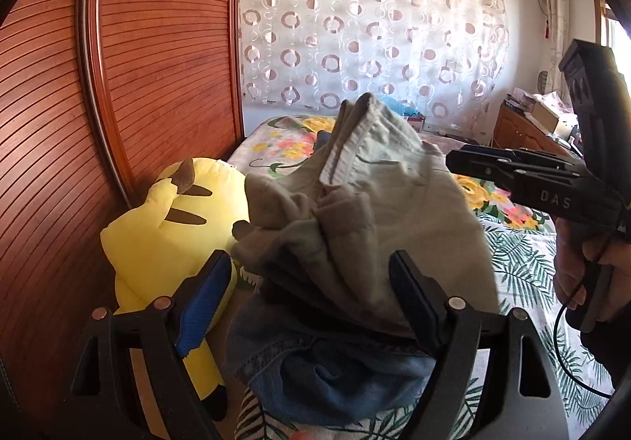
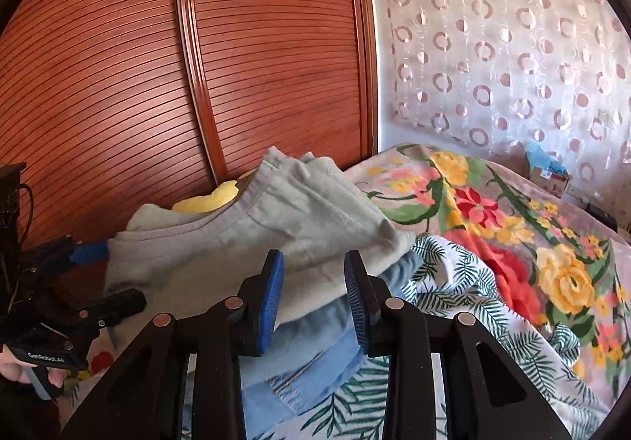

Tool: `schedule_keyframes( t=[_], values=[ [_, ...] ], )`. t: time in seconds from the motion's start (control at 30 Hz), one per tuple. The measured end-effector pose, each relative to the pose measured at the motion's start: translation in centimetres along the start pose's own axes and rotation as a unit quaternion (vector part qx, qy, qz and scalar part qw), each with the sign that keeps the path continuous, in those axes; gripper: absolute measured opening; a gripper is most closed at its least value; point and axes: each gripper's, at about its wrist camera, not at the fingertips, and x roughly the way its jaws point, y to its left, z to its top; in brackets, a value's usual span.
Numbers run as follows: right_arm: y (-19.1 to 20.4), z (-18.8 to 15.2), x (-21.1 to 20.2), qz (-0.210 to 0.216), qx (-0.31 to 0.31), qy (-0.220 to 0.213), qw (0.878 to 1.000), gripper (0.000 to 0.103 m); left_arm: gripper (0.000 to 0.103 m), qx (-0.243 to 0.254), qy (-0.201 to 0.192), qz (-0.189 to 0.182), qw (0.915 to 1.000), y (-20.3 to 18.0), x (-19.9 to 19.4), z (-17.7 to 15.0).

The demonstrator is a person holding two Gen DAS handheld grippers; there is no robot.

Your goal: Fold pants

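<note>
Grey-green cotton pants (image 1: 366, 203), folded into a rumpled bundle, lie on top of folded blue denim jeans (image 1: 331, 373) on a bed with a palm-leaf print sheet (image 2: 453, 282), just in front of a slatted red-brown wooden wardrobe door (image 2: 197, 65). Black left gripper (image 1: 311, 282) with blue pads stands with its jaws spread wide on either side of the pants bundle, holding nothing. Black right gripper (image 2: 313, 298) sits at the bundle's near edge with its jaws parted, one finger (image 2: 272, 294) across the grey cloth, clamping nothing. Beside the pile, against the wardrobe door, rests a yellow plush toy with brown-tipped ears (image 1: 169, 227). Beyond the pile, away from the wardrobe door, spreads a floral blanket (image 2: 493, 211) under a sheer curtain with circle pattern (image 1: 374, 26).
</note>
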Motion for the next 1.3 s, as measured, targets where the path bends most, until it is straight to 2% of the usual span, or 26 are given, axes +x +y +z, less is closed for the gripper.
schedule_keyframes(
  t=[0.53,0.7,0.87,1.13,1.3],
  values=[
    [1.7,-1.5,-6.2,-0.013,0.012,-0.021,1.0,0.033,0.091,0.019,-0.041,-0.008,0.999,-1.7,-5.4,0.4],
    [2.5,-2.8,-8.7,-0.027,0.019,-0.029,0.999,0.033,0.091,0.049,-0.051,0.019,0.9973,-3.5,-6.9,0.1],
    [3.5,-4.3,-11.3,-0.042,0.03,-0.035,0.998,0.033,0.091,0.051,-0.057,0.01,0.997,-4.5,-8.0,-0.2],
    [5.5,-6.8,-15.8,-0.071,0.04,-0.042,0.996,0.034,0.091,0.053,-0.058,-0.027,0.9965,-6.6,-9.7,-1.6],
    [7.2,-8.7,-18.2,-0.093,0.044,-0.037,0.994,0.04,0.091,0.055,-0.053,-0.046,0.996,-8.3,-10.6,-2.6]
  ],
)
